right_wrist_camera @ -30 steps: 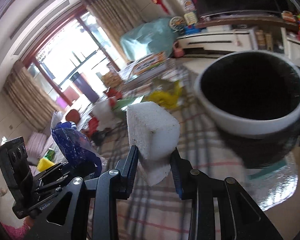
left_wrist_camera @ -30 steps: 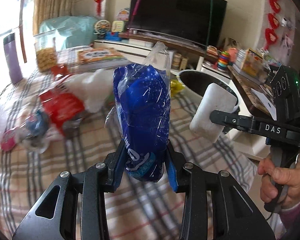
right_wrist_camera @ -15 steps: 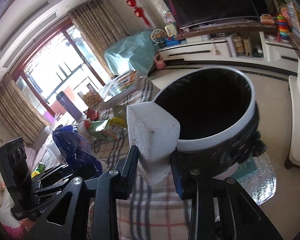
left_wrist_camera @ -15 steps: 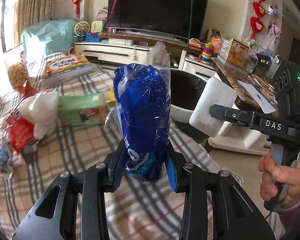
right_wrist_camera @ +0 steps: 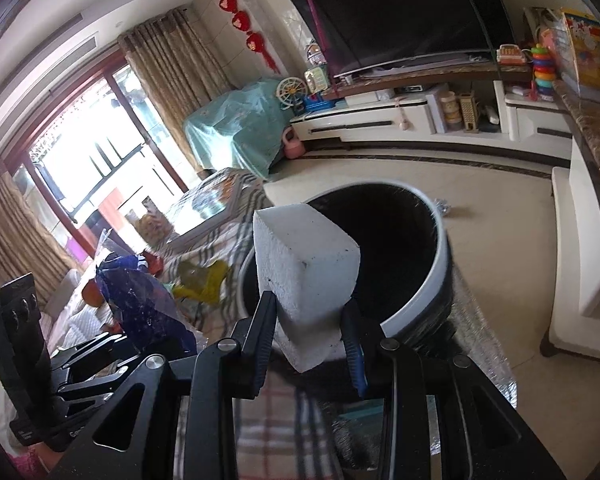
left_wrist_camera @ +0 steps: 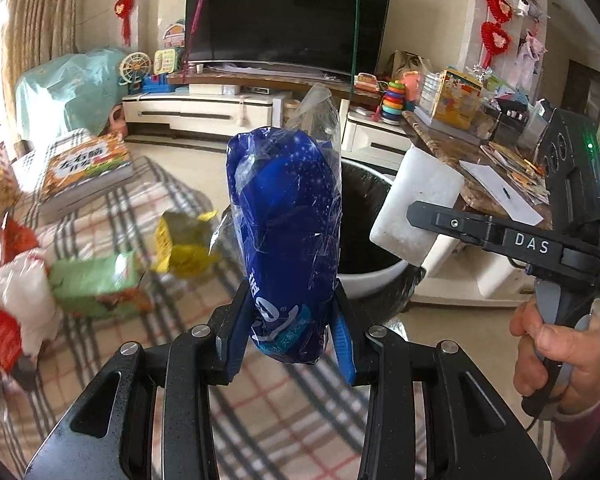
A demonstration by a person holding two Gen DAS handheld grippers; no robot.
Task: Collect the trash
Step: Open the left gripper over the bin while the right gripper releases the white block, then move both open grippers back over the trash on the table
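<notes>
Hand-held gripper, right (right_wrist_camera: 310, 342), clamped on foam block (right_wrist_camera: 306, 276) beside bin (right_wrist_camera: 440, 276); left (left_wrist_camera: 292, 344) pinching blue wrapper (left_wrist_camera: 286, 224). Early release risks missing.

Blue wrapper (left_wrist_camera: 286, 216) upright; white foam block (right_wrist_camera: 306, 276) above black-lined bin (right_wrist_camera: 432, 292).

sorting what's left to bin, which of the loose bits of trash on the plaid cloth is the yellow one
The crumpled yellow wrapper, lying nearest the bin on the plaid cloth. The green box beside it and the white-and-red bag further left are other colours.
</notes>
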